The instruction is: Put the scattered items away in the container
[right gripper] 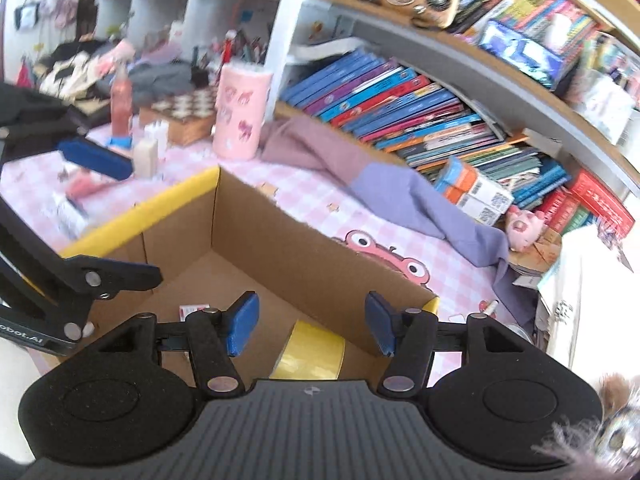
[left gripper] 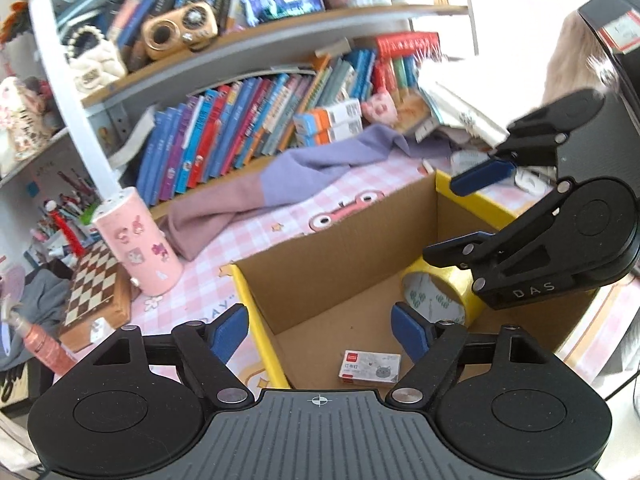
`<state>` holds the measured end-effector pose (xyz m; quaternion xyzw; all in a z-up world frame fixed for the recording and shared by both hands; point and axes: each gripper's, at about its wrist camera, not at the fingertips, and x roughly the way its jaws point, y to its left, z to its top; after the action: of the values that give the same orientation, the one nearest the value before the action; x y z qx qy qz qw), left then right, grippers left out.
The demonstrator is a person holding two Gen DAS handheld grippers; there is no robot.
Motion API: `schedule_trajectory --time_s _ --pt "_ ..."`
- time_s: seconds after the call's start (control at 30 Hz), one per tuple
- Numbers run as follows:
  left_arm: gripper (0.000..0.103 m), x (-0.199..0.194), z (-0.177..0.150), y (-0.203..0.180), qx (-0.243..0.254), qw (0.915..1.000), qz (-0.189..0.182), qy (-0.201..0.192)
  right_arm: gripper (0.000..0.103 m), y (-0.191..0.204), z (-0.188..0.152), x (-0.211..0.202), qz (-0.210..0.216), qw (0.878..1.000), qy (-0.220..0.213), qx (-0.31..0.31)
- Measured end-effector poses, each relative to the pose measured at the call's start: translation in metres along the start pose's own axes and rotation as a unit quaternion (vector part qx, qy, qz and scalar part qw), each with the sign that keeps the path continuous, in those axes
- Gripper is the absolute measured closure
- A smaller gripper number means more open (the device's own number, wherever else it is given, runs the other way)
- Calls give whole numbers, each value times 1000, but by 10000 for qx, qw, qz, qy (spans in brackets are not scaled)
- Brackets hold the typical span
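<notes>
I hold both the left gripper [left gripper: 320,330] and right gripper [right gripper: 312,322] released and empty above the cardboard box [left gripper: 340,240], since the tape roll [left gripper: 438,294] at 3 o'clock and staple box [left gripper: 370,366] at 6 already lie inside.

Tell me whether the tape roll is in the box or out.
In. The tape roll lies on the floor of the box, beside its right wall.

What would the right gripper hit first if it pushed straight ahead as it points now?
Probably the yellow tape roll lying in the cardboard box, just beyond the right gripper; its open jaws hold nothing. Depth is uncertain.
</notes>
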<state>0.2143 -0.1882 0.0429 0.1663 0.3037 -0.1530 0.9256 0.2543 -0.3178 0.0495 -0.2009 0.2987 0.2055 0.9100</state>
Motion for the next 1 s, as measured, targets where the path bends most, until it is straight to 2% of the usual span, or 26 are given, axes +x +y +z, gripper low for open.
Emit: schedule_trajectory --time_s 0.27,0.6,1.0 --pt "22 -29 -11 7 -367 9991 -27 -216 46 7 -5 -32 -244 9976 -261 596" --pt "21 -58 -31 18 -776 9961 4 -418 46 27 -22 -67 -743 9874 -509 1299" --pt "21 -79 -66 29 -921 9949 -206 -361 46 75 -45 -88 -1066 9769 -327 1825"
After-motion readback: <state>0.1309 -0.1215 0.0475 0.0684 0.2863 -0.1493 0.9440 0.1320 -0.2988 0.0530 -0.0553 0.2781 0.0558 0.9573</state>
